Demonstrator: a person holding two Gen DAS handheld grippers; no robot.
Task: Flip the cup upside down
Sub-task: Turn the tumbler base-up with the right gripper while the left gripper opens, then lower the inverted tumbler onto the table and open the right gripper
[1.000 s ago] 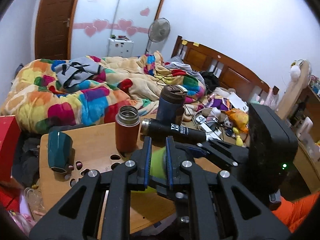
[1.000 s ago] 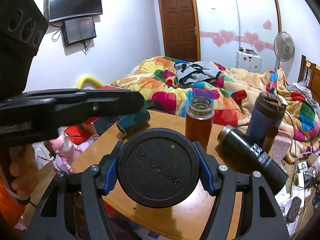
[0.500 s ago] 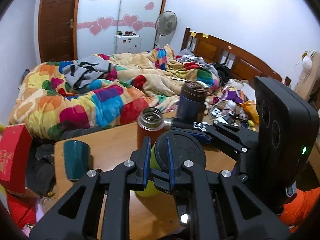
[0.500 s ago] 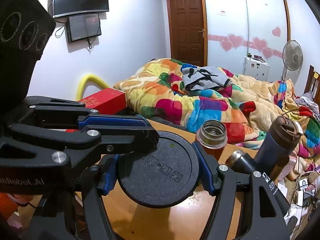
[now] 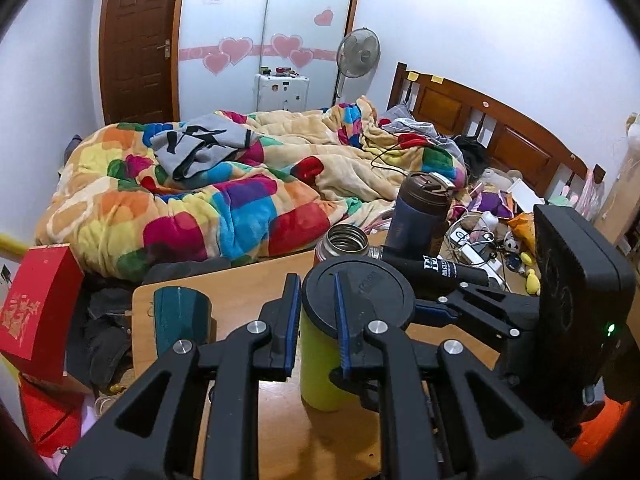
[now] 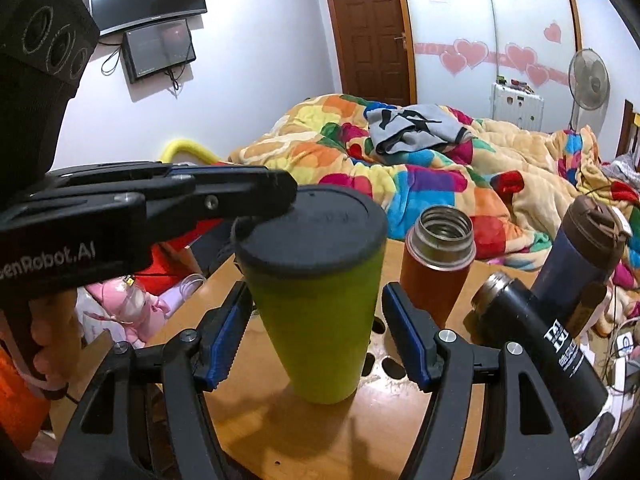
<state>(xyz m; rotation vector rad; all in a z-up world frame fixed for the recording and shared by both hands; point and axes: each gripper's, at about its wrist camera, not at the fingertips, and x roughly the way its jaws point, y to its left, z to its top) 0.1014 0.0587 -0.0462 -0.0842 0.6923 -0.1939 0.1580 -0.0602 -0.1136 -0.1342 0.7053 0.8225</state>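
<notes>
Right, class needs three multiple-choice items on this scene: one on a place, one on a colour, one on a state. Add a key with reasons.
1. Where is the green cup?
A. on the bed
B. on the wooden table, between the fingers of the right gripper
C. inside a box

2. Its lid is:
A. white
B. red
C. black

3. The black flask is:
A. lying on its side
B. standing upright
C. held in the air

Key: B, it stands on the wood with a gap either side; C, a dark disc caps it; A, its body lies along the table.

White walls (image 5: 500, 20), brown door (image 5: 138, 40), probably wooden headboard (image 5: 480, 120).
</notes>
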